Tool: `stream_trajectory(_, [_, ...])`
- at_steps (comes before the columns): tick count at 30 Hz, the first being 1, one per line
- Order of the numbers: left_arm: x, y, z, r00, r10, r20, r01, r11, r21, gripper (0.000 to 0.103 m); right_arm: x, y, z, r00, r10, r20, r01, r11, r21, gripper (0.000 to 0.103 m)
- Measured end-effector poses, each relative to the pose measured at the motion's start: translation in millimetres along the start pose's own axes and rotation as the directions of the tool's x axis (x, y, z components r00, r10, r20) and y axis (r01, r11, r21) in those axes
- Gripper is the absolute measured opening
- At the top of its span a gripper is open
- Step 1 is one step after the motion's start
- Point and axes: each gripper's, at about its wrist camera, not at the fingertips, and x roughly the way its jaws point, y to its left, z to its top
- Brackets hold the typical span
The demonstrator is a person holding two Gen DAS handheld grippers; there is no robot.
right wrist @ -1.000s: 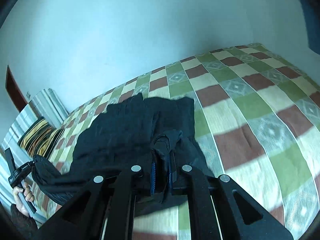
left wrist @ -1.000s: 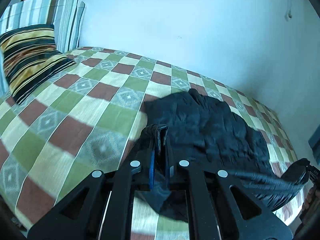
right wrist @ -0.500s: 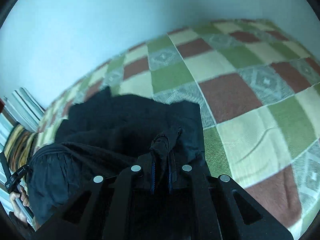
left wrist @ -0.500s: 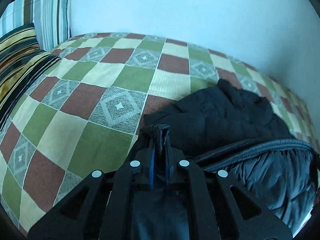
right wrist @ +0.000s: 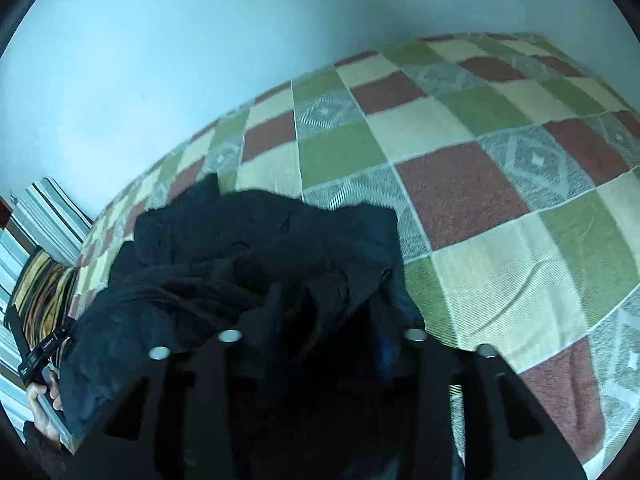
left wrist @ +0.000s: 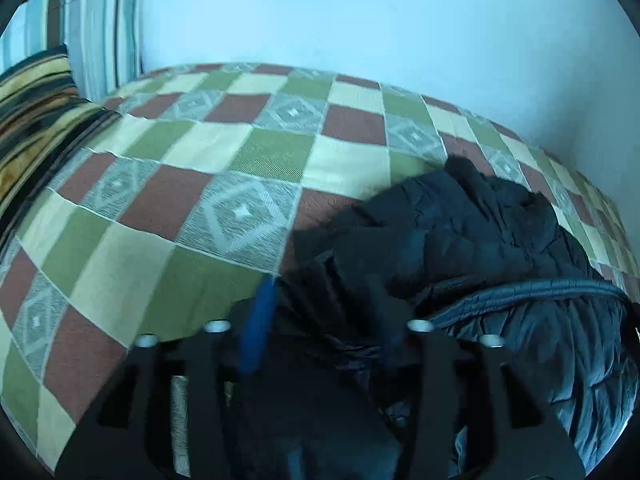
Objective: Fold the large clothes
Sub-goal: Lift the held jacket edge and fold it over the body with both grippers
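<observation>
A black padded jacket [left wrist: 472,236] lies folded over on a checked bedspread [left wrist: 208,152]. Its grey quilted lining [left wrist: 560,344] shows at the lower right. My left gripper [left wrist: 320,300] is open, its blue-padded fingers [left wrist: 258,328] spread apart over the jacket's near left edge, with loose cloth between them. In the right wrist view the jacket [right wrist: 240,248] fills the lower left. My right gripper [right wrist: 328,312] is open too, fingers wide apart over the jacket's near right corner.
A striped pillow [left wrist: 36,120] and a striped cushion [left wrist: 100,28] stand at the head of the bed on the left. A pale blue wall [left wrist: 360,20] runs behind the bed. The person's hand on the left gripper's handle [right wrist: 40,360] shows in the right wrist view.
Both grippers were shut on the jacket's edge and carried it forward over the rest. Now both have opened and the cloth has dropped onto the jacket.
</observation>
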Motion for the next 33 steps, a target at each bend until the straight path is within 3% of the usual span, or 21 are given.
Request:
stream_trajectory(2, [-11.3, 4.7, 4.0, 1.0, 0.003, 0.031, -0.003, 1.0, -0.005, 0.069, -13.5, 0.3, 2.6, 0.999, -0.002, 0.036, 0.002, 1.0, -0.003, 0.072])
stream_trajectory(3, [-18.4, 8.4, 6.2, 0.999, -0.003, 0.043, 0.004, 1.0, -0.013, 0.072, -21.9, 1.2, 3.8, 0.998, -0.003, 0.063, 0.003, 1.0, -0.011, 0.074])
stream_trajectory(7, [-31.1, 15.4, 7.0, 0.997, -0.044, 0.063, 0.044, 0.999, -0.002, 0.075, -33.8, 1.9, 8.3, 0.998, 0.007, 0.06, -0.003, 0.998, -0.057, 0.074])
stream_trajectory(15, [-14.2, 10.2, 0.1, 0.994, -0.105, -0.007, 0.105, 0.987, 0.12, 0.075, -9.5, 2.2, 10.6, 0.999, 0.008, -0.036, -0.014, 0.982, -0.186, 0.074])
stream_trajectory(22, [5.2, -5.2, -2.2, 0.998, -0.06, -0.032, 0.065, 0.972, 0.225, 0.075, 17.7, 4.6, 15.9, 0.996, -0.037, -0.086, 0.013, 0.964, -0.266, 0.074])
stream_trajectory(23, [8.5, -8.3, -3.3, 0.998, -0.056, -0.04, 0.063, 0.97, 0.234, 0.075, 19.6, 5.7, 15.6, 0.996, -0.037, -0.083, 0.013, 0.962, -0.272, 0.072])
stream_trajectory(24, [9.9, -9.5, -4.0, 0.998, -0.052, -0.043, 0.061, 0.969, 0.24, 0.074, 20.4, 6.7, 15.0, 0.996, -0.037, -0.08, 0.013, 0.961, -0.276, 0.061])
stream_trajectory(26, [14.1, -13.8, -5.8, 0.998, -0.042, -0.045, 0.052, 0.964, 0.261, 0.074, 24.8, 9.9, 13.2, 0.995, -0.048, -0.086, 0.022, 0.958, -0.285, 0.051])
stream_trajectory(33, [13.8, -0.7, 2.6, 0.999, -0.027, -0.042, 0.038, 0.962, 0.27, 0.075, 30.2, 20.5, 3.5, 0.993, -0.089, -0.073, 0.058, 0.933, -0.354, 0.036])
